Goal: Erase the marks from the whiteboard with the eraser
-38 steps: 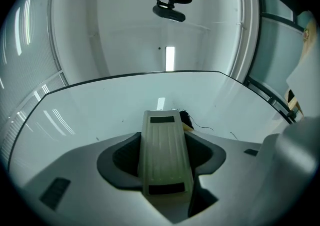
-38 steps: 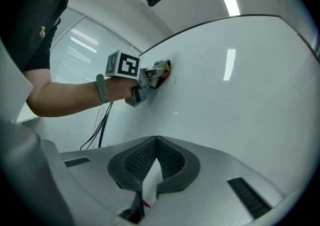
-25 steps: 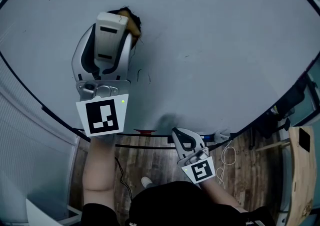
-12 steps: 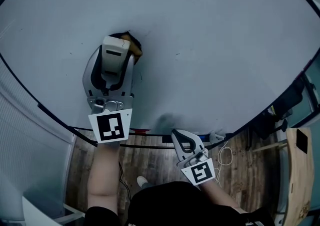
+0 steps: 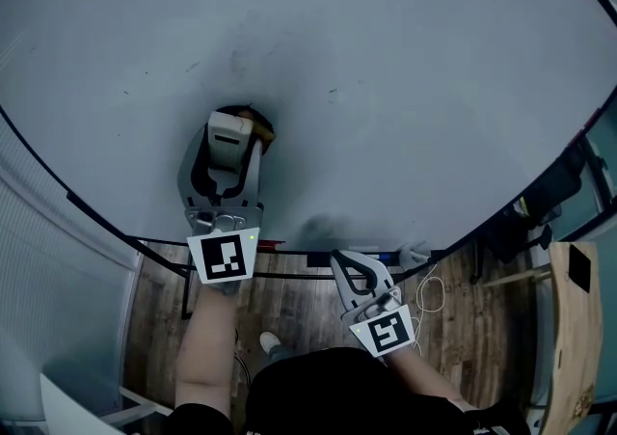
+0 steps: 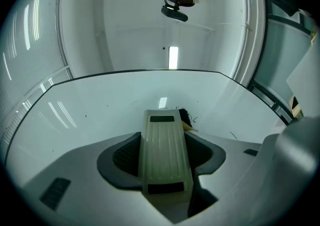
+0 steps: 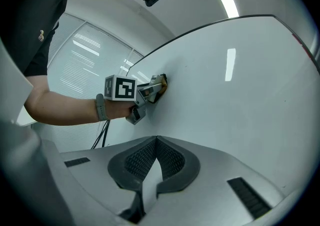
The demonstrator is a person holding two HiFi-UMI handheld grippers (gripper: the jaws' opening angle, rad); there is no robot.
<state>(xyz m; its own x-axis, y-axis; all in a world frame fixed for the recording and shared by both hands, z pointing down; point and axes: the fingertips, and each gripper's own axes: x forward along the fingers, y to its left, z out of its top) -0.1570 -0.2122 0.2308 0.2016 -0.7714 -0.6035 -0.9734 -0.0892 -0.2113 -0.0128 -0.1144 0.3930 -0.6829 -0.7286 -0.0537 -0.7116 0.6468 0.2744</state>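
Observation:
The big whiteboard fills the head view. My left gripper presses against it low at the left, shut on the eraser, a cream ribbed block with dark felt. In the left gripper view the eraser lies between the jaws, and small black marks show beside its tip. A few faint specks and a grey smudge remain higher up. My right gripper hangs below the board's lower edge with its pads meeting on nothing. From there I see the left gripper on the board.
A tray runs along the board's lower edge with a red marker and a blue one. A white cable hangs over the wooden floor. A dark stand and a wooden panel are at the right.
My left gripper has slid the eraser down the board toward its lower edge, over the small marks seen there before. The right gripper has stayed in place.

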